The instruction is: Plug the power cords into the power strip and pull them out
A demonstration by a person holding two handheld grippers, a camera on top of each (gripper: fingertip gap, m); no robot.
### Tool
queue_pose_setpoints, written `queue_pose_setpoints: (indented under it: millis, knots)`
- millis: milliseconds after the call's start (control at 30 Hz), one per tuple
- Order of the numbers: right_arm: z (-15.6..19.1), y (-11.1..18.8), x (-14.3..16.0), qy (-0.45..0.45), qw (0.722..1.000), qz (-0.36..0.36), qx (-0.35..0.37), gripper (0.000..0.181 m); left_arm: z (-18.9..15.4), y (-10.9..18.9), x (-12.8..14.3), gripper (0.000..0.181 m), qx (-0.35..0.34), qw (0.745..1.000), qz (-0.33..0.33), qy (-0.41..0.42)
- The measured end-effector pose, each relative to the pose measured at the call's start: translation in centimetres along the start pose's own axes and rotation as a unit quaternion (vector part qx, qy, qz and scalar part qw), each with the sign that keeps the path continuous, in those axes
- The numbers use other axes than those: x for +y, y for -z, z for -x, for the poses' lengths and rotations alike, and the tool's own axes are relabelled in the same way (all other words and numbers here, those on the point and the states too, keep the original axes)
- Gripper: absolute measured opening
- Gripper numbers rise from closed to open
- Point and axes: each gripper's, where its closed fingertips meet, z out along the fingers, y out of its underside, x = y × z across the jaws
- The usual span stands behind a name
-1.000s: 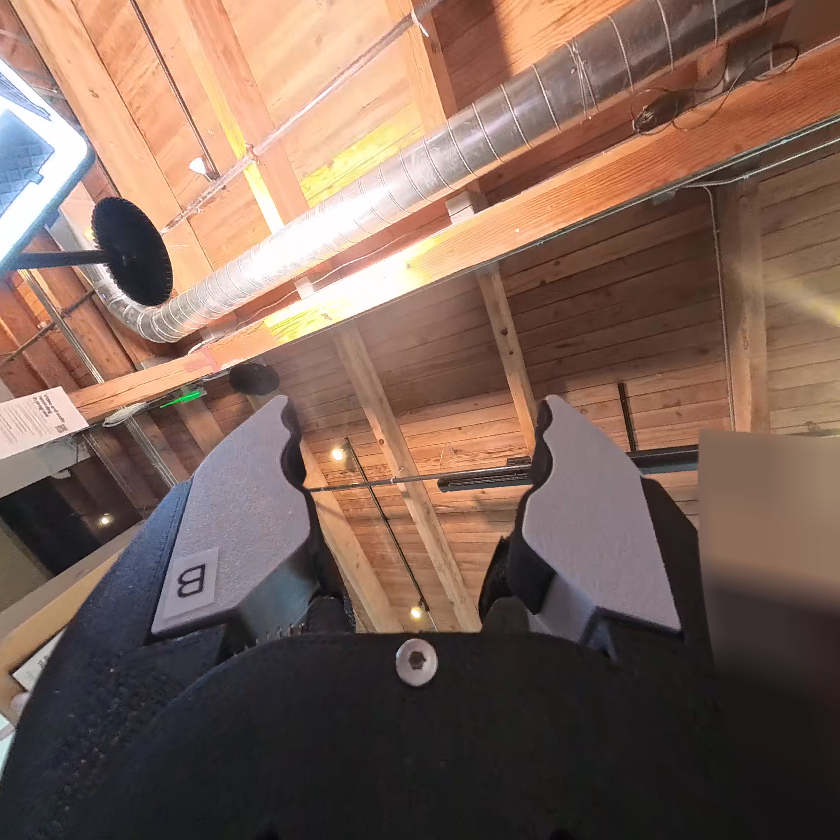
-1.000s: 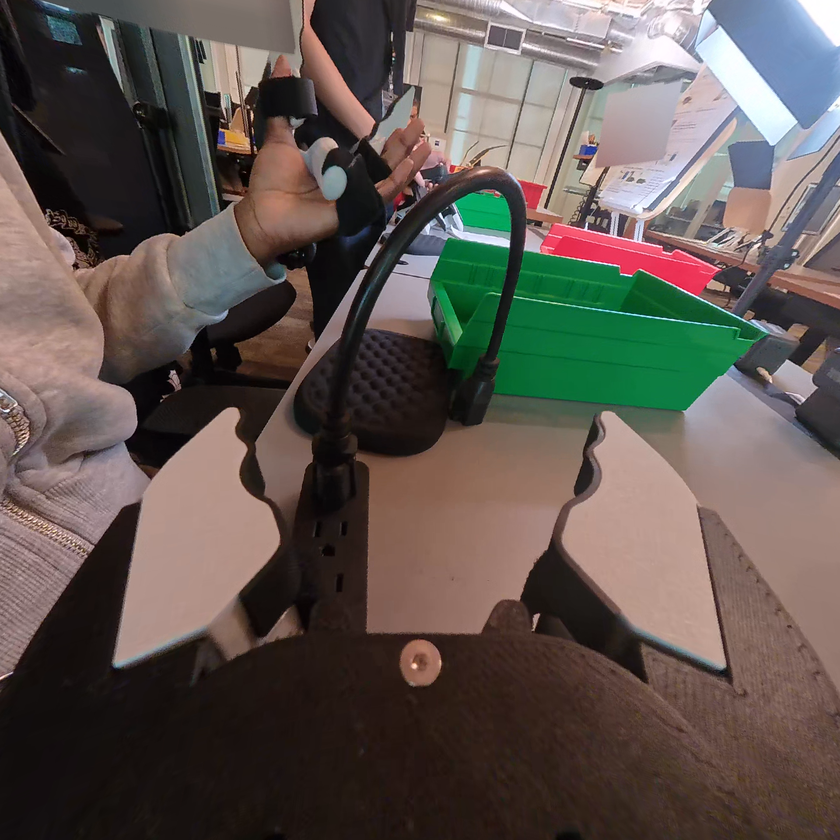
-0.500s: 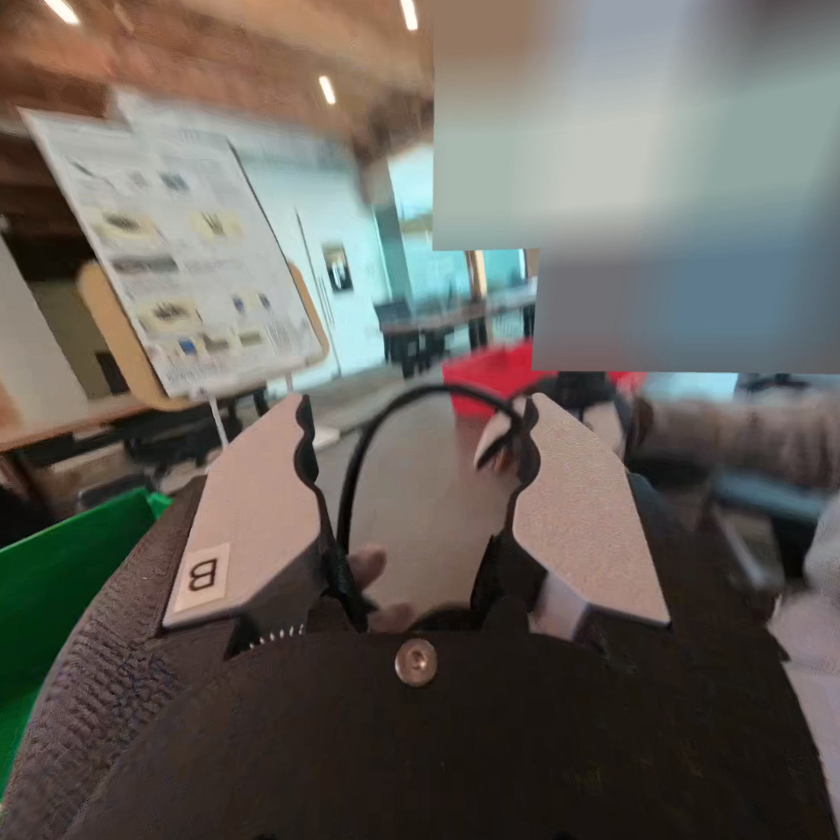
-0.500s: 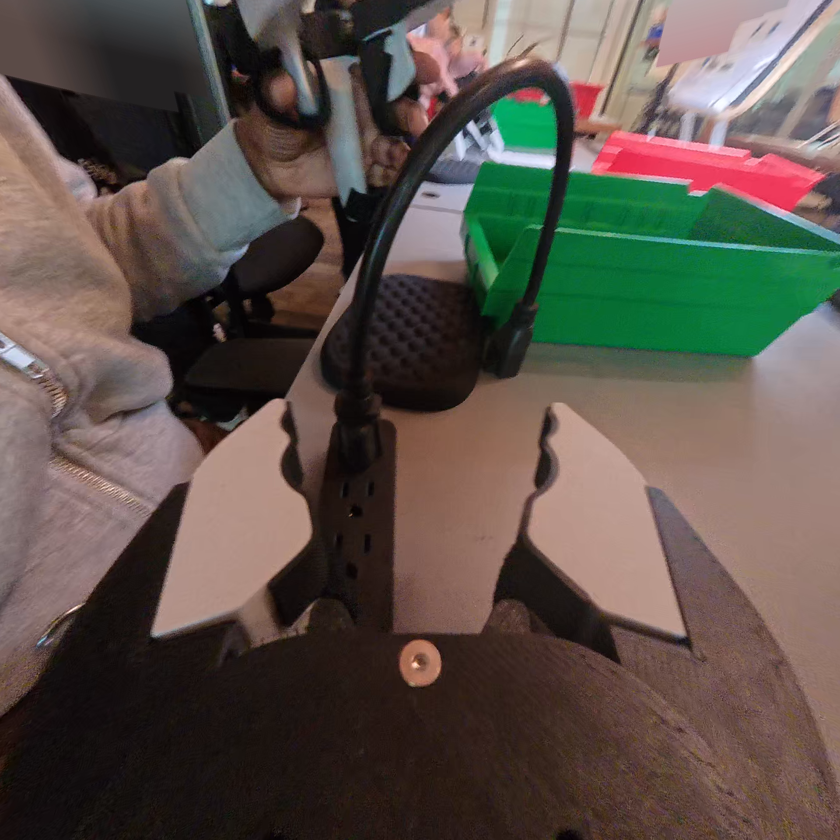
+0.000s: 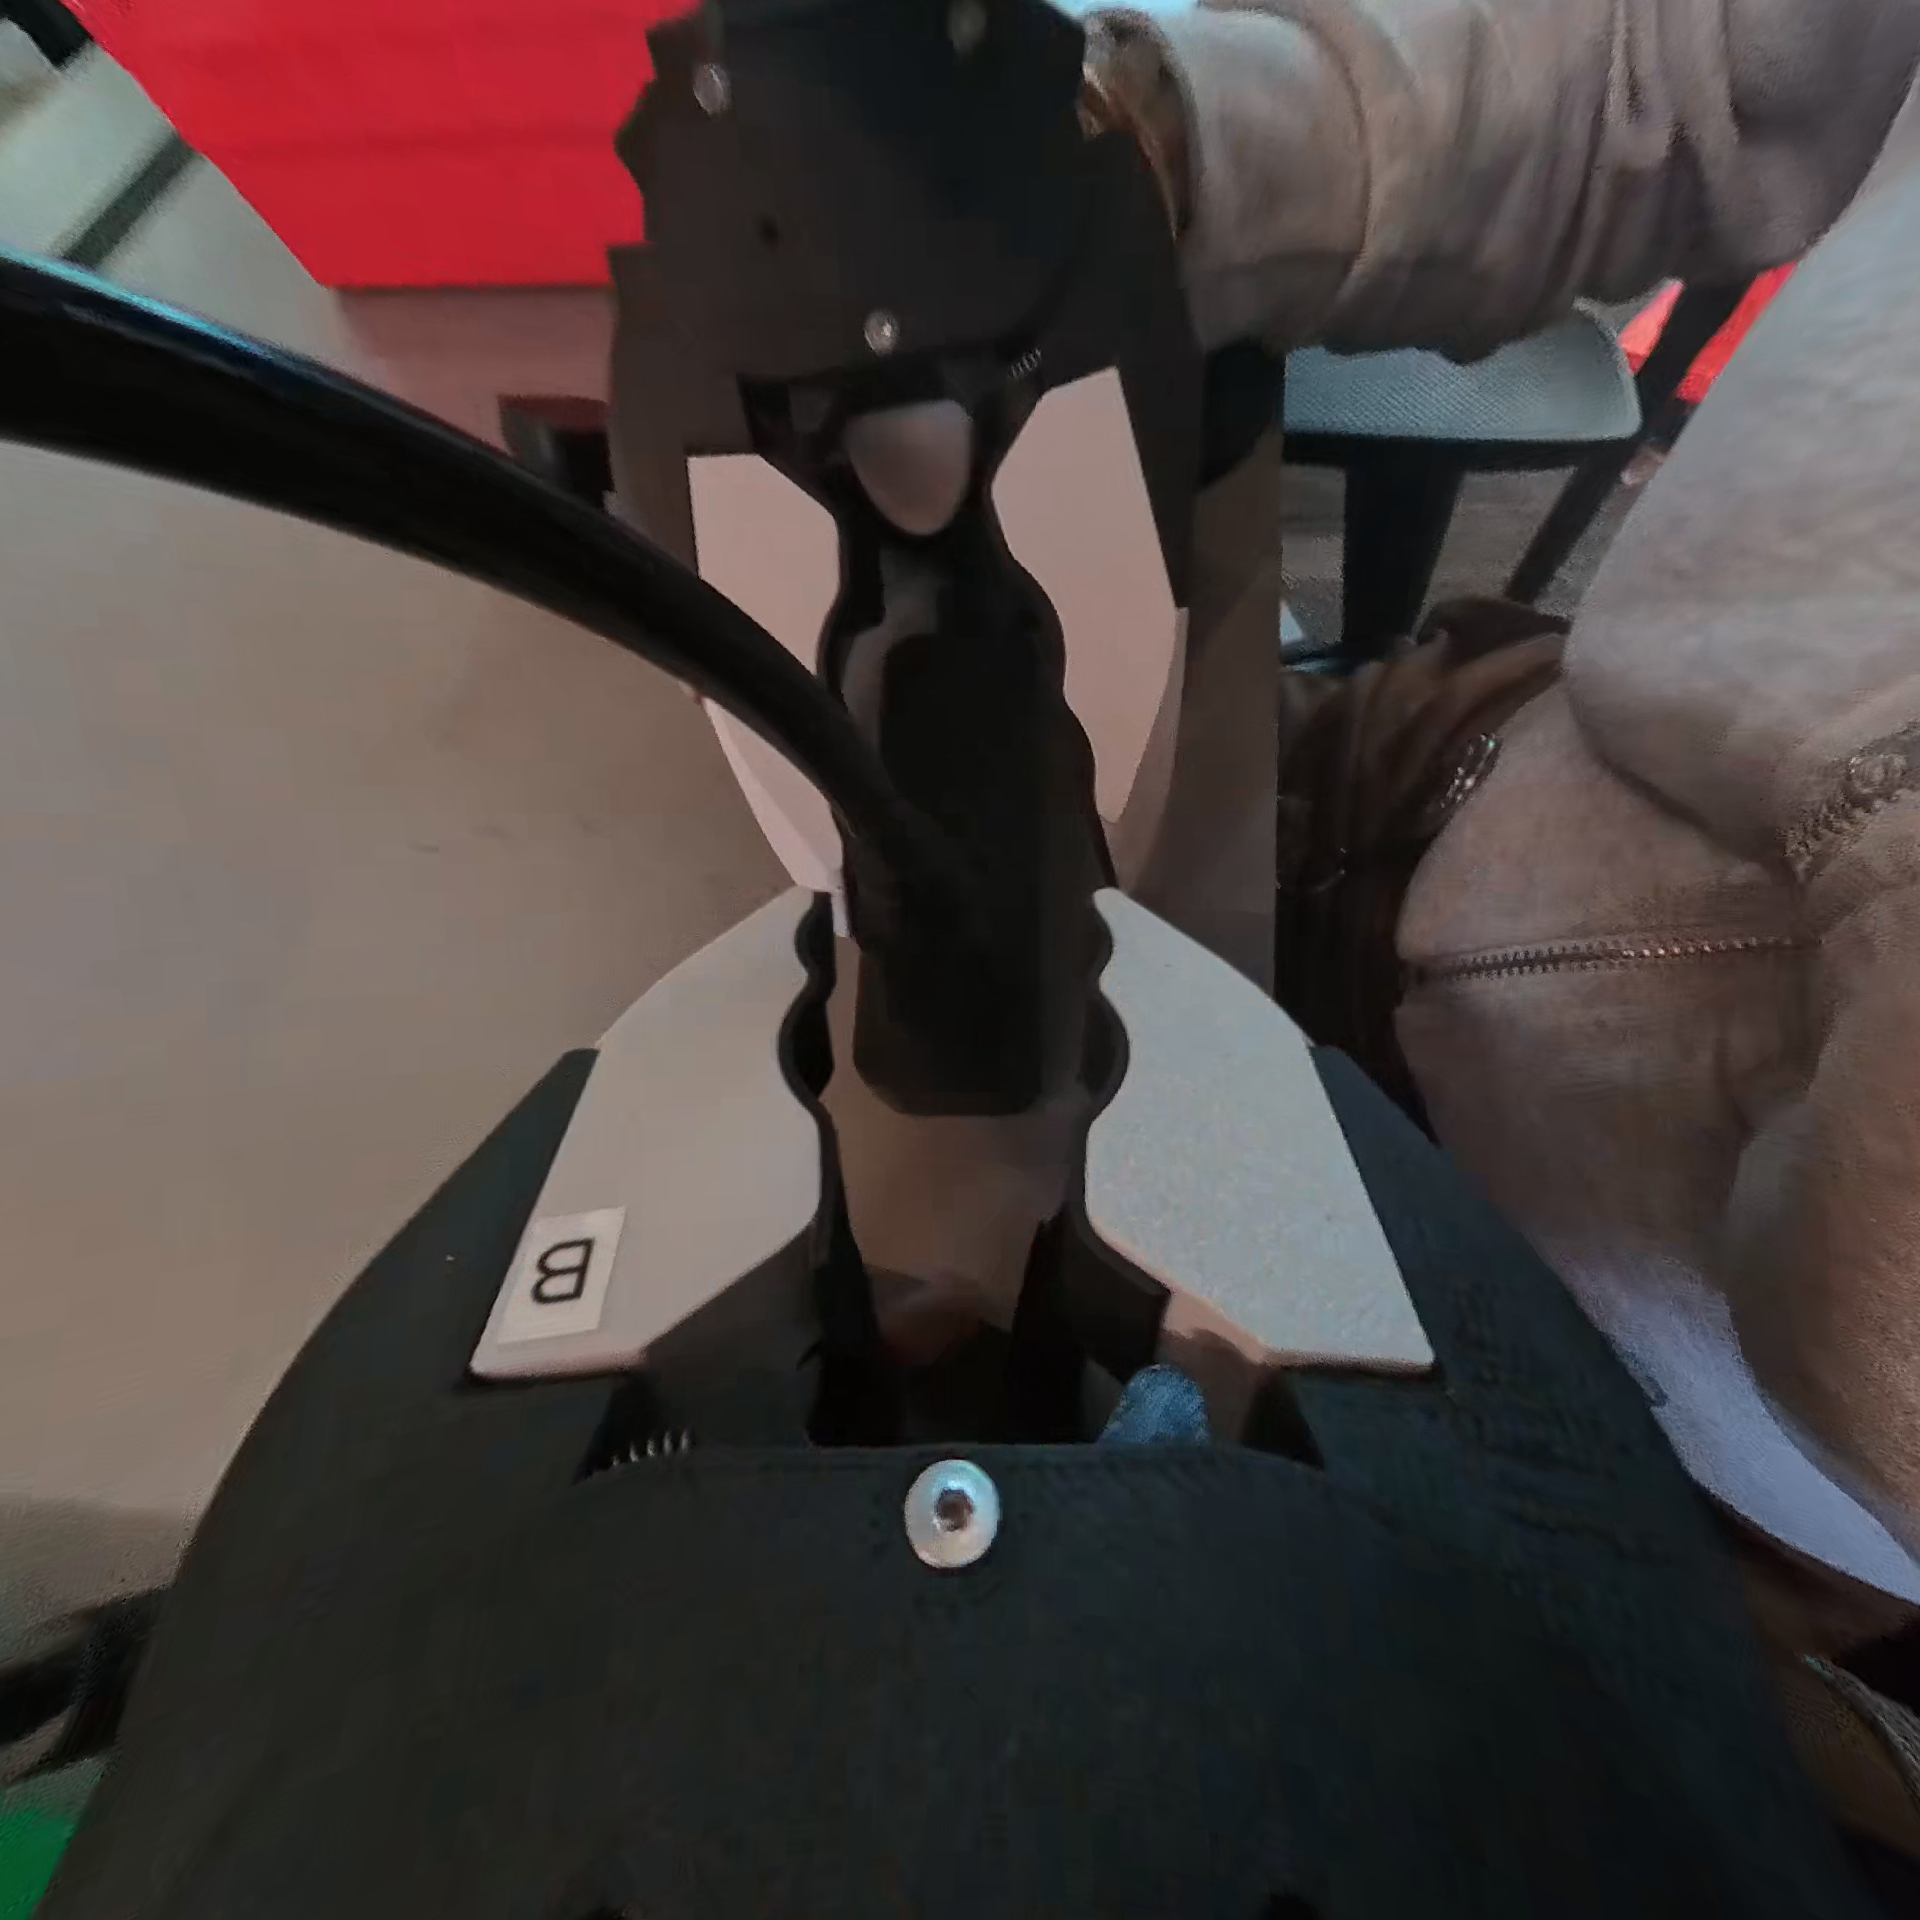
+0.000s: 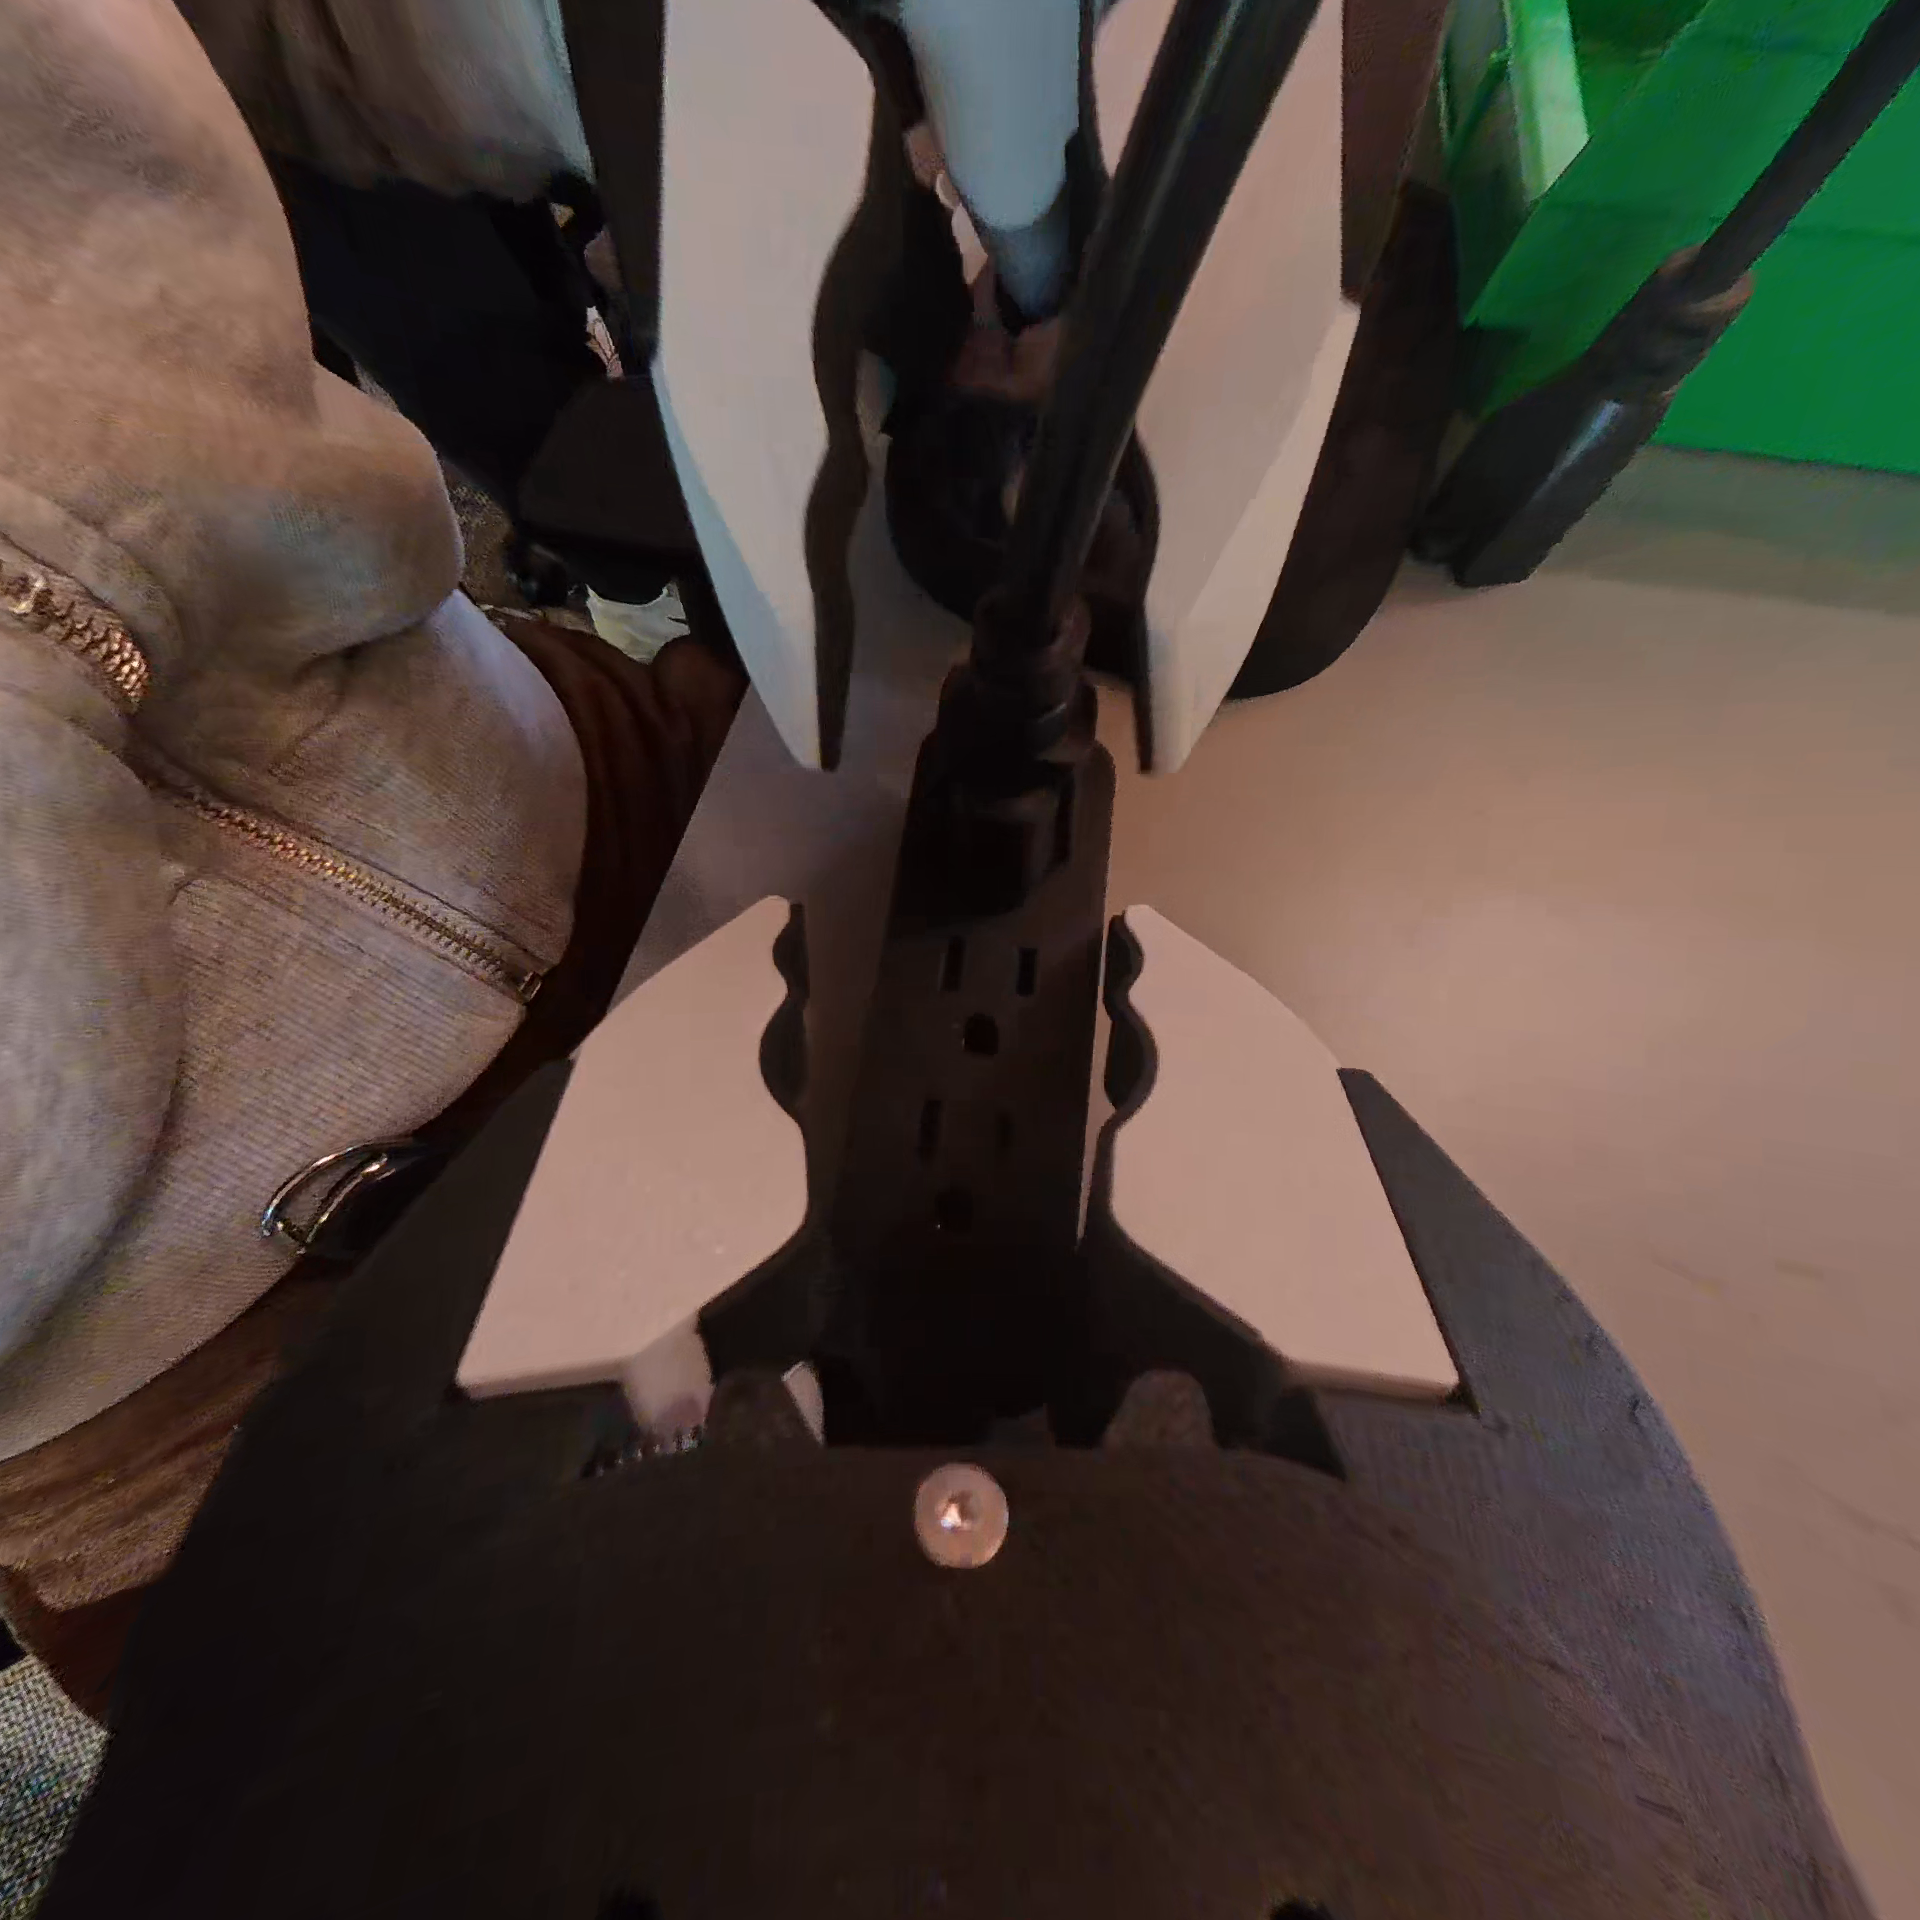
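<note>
the right gripper (image 6: 956,997) is squeezing the black power strip (image 6: 977,1091) while the left gripper (image 5: 951,987), wearing a small white sticker (image 5: 561,1273) at 8 o'clock, is squeezing the plug (image 5: 956,997).

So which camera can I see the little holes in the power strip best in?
The right wrist view: the power strip faces that camera between the right gripper fingers, its empty sockets plain. The left wrist view shows only its dark end, no holes.
</note>
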Motion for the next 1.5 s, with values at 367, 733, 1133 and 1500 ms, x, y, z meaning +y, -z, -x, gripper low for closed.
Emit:
queue_pose_setpoints:
  millis: [367,733,1133,1500]
  knots:
    - [-0.3,-0.3,0.2,-0.013,1.000,0.011,0.008,0.042,-0.1,-0.6,1.0,0.025,0.054,0.998,0.020,0.027]
    - [-0.5,-0.5,0.0,-0.009,1.000,0.018,0.004,0.042,0.1,-0.4,1.3,0.024,0.061,0.997,0.025,0.049]
    - [-0.4,-0.7,-0.2,0.000,1.000,0.018,-0.009,0.042,0.0,-0.1,1.6,0.024,0.045,0.997,0.014,0.066]
    - [-0.3,-0.3,-1.7,-0.011,0.999,0.049,-0.018,0.048,-0.1,-0.1,1.6,0.024,0.037,0.997,0.011,0.061]
